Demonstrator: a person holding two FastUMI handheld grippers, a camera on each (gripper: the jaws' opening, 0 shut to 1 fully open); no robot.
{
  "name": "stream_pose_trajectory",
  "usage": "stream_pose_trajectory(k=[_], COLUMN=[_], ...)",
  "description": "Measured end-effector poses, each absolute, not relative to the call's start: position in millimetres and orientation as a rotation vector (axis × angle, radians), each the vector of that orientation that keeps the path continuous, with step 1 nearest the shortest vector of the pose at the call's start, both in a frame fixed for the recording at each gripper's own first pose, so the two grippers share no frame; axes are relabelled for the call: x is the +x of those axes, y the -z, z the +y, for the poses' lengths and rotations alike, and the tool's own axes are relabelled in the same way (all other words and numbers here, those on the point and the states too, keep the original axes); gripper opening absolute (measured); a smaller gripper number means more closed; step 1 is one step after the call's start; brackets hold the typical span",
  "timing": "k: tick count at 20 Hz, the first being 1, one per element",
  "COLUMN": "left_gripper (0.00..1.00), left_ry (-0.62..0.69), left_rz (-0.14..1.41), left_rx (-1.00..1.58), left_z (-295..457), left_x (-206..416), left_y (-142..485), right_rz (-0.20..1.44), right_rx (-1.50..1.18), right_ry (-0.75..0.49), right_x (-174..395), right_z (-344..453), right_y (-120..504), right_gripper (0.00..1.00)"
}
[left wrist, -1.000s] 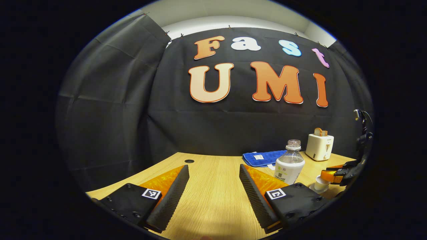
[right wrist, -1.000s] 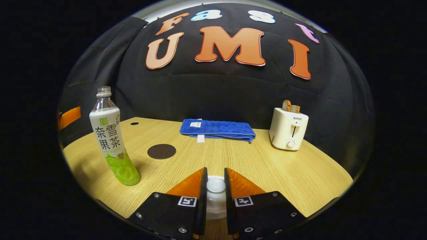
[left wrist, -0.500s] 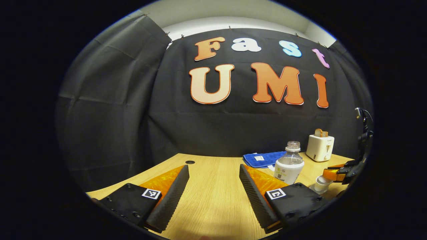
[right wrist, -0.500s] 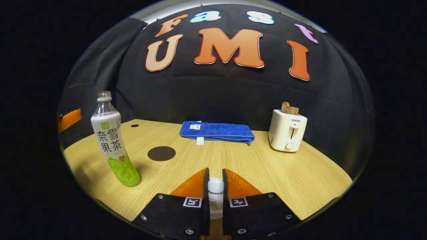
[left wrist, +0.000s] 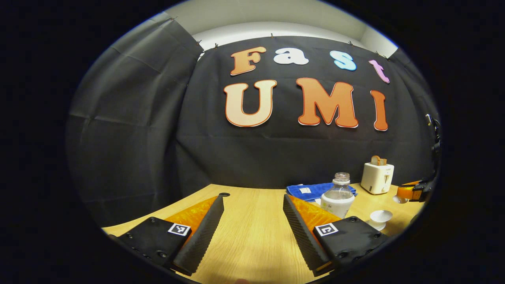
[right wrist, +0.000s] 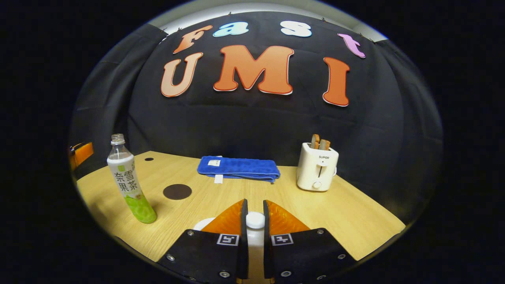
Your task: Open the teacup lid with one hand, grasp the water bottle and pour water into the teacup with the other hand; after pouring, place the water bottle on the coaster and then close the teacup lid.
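Jaws: right gripper clamped on the small white ceramic teacup lid, held clear above the white teacup. Left gripper spread wide over the light wooden table. The capless clear plastic water bottle stands upright near the round dark coaster.

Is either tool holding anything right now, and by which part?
The right tool pinches the teacup lid by its knob, lifted off the teacup. The left tool holds nothing.
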State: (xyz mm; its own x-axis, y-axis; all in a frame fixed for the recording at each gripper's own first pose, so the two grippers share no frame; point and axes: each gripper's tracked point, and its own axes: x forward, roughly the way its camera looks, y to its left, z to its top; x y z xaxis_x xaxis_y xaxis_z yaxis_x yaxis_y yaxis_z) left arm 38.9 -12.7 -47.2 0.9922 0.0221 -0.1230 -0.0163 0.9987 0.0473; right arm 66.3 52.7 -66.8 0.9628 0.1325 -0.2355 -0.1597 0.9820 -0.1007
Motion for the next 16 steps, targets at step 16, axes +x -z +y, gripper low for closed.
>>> stream_pose_trajectory(k=[16], left_gripper=[0.99], left_ry=[0.188], left_rz=[0.177], left_rx=[0.035], left_z=[-130.2], left_x=[10.0], left_y=[74.2], right_rz=[0.286], right_rx=[-0.065], right_ry=[0.034], right_x=[34.5], right_z=[-56.5], right_y=[84.8], right_gripper=[0.15])
